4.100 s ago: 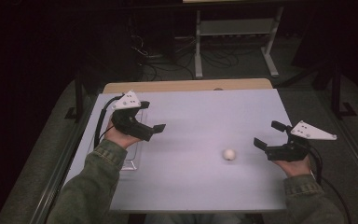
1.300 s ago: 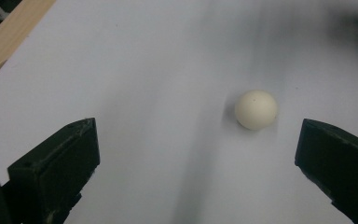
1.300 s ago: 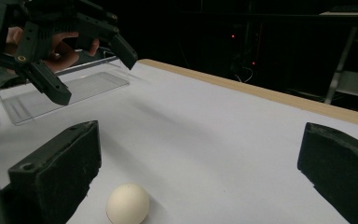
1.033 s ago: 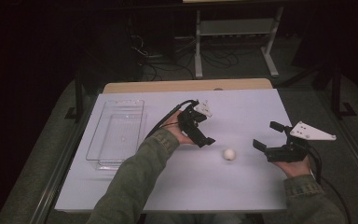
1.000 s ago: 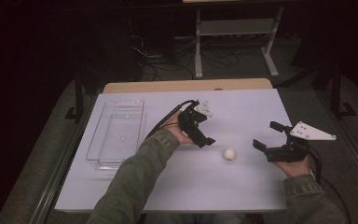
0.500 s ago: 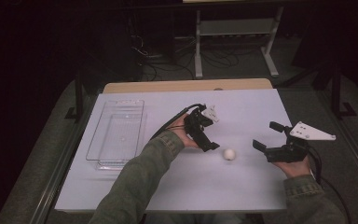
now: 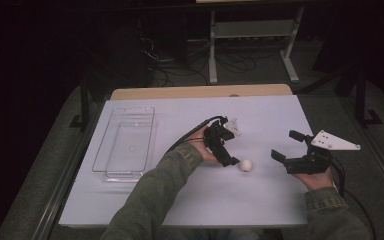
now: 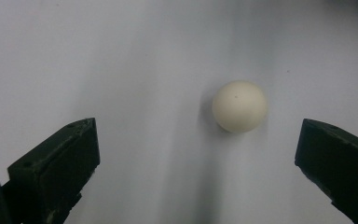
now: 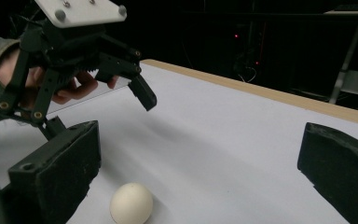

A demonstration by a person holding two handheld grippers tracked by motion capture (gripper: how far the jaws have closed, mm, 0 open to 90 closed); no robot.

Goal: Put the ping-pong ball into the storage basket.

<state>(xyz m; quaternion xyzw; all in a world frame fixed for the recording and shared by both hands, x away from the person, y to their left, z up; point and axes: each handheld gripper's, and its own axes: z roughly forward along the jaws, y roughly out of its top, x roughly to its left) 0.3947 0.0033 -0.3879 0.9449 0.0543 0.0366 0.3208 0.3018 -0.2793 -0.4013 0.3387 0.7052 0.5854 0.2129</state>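
Note:
A small white egg-shaped ball (image 7: 246, 165) lies on the pale table near its middle. My left gripper (image 7: 230, 155) hangs just above and to the left of it, tilted down, jaws wide open. In the left gripper view the ball (image 8: 239, 106) sits on the table between the two open jaws, nearer the right one, touching neither. My right gripper (image 7: 287, 145) is held open to the right of the ball, apart from it. In the right gripper view the ball (image 9: 131, 204) lies low between its jaws, with the left gripper (image 9: 100, 109) open beyond it.
A clear plastic tray (image 7: 122, 172) stands at the table's left side with a small pale speck (image 7: 131, 148) inside. A wooden strip (image 7: 195, 92) runs along the far table edge. Dark floor, cables and a white stand (image 7: 252, 30) lie beyond.
My left gripper has travelled right from over the tray to the table's middle and has come down close to the ball. The right gripper and the ball have stayed put.

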